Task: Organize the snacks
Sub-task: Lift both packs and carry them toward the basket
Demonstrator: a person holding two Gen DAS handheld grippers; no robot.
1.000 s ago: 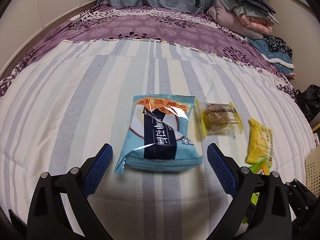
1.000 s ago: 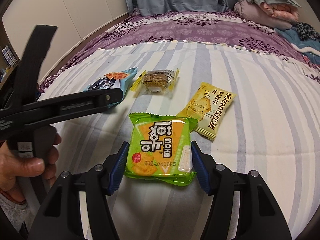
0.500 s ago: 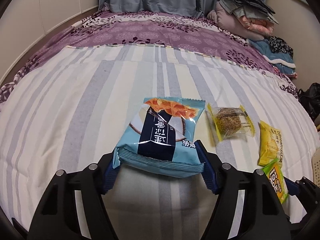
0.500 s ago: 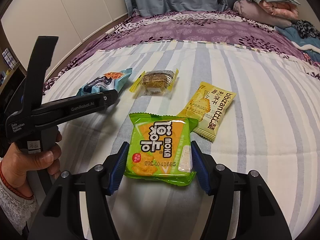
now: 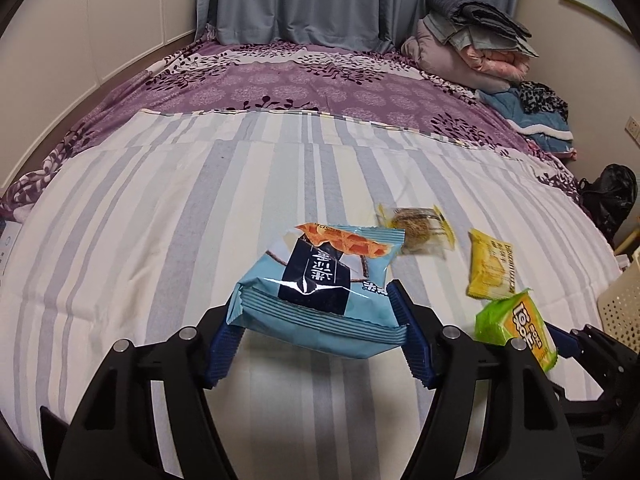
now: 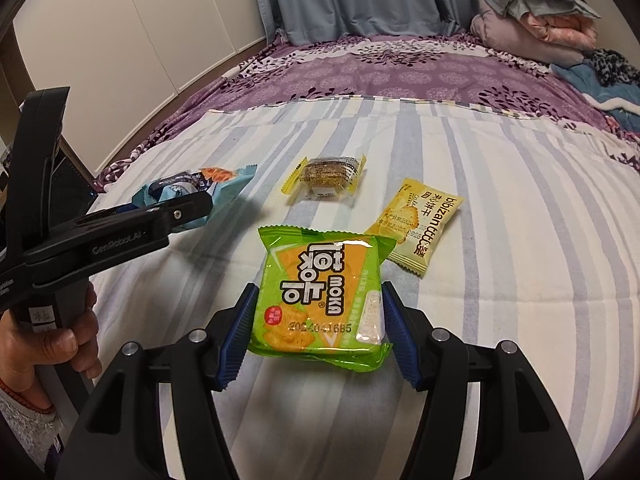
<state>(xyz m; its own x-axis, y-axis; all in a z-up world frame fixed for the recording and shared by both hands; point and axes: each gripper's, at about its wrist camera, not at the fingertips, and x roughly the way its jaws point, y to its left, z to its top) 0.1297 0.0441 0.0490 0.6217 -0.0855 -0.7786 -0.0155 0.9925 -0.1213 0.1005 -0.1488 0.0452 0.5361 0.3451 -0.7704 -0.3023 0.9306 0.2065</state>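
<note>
My left gripper (image 5: 316, 336) is shut on a light blue snack pack (image 5: 320, 284) and holds it lifted above the striped bed cover. It also shows in the right wrist view (image 6: 192, 196). My right gripper (image 6: 318, 332) is shut on a green snack pack (image 6: 320, 300), held just above the cover; this pack shows in the left wrist view (image 5: 520, 328). A clear yellow-edged snack (image 6: 326, 176) and a yellow biscuit pack (image 6: 424, 220) lie on the cover beyond.
A perforated cream basket (image 5: 624, 304) stands at the bed's right edge. Folded blankets (image 5: 472, 48) are piled at the far right of the bed. A black bag (image 5: 610, 196) sits on the floor by the right side.
My left gripper closed on the blue pack and lifted it off the cover. My right gripper kept its hold on the green pack and raised it slightly.
</note>
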